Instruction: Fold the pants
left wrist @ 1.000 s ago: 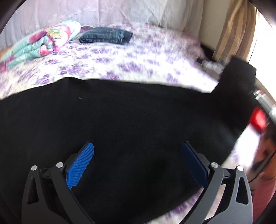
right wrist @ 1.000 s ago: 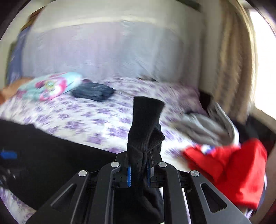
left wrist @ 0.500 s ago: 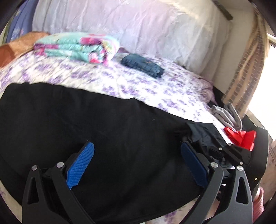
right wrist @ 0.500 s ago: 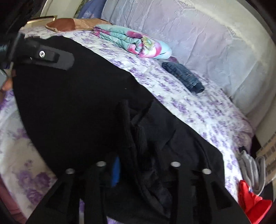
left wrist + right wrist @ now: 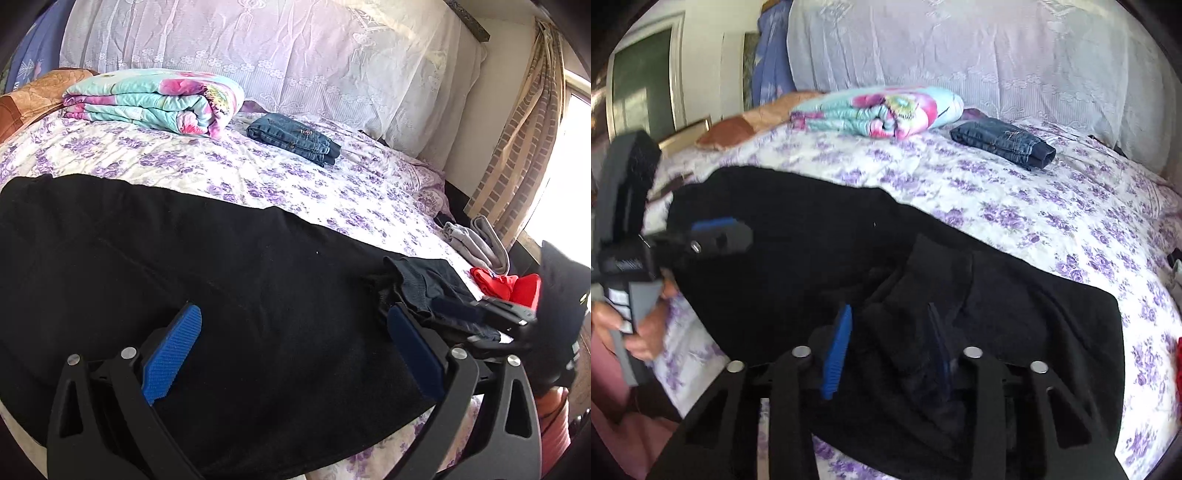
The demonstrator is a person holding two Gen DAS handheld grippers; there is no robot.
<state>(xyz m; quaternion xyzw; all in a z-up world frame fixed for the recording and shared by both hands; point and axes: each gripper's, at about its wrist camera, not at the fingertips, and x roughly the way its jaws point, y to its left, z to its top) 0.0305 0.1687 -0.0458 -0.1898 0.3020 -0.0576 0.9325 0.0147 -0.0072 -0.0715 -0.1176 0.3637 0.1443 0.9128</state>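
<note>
The black pants [image 5: 221, 280] lie spread across the near part of the bed, also in the right wrist view [image 5: 798, 236]. My left gripper [image 5: 291, 354] is wide open just above the black cloth, holding nothing. My right gripper [image 5: 890, 343] is partly open, with a bunched cuff of the pants [image 5: 923, 295] lying loose between its blue pads [image 5: 836, 350]. In the left wrist view the right gripper [image 5: 480, 314] sits at the right end of the pants. In the right wrist view the left gripper [image 5: 713, 236] is at the left end.
The bed has a purple-flowered sheet [image 5: 295, 177]. A folded floral blanket [image 5: 155, 99] and folded jeans [image 5: 295, 138] lie near the lace-covered pillows [image 5: 258, 48]. Grey clothes [image 5: 476, 243] and red clothes [image 5: 506, 284] lie at the right edge. A curtain [image 5: 517, 147] hangs beyond.
My right gripper brought the raised pant cuff down onto the pants and opened its jaws, letting go. The left gripper stayed open over the cloth.
</note>
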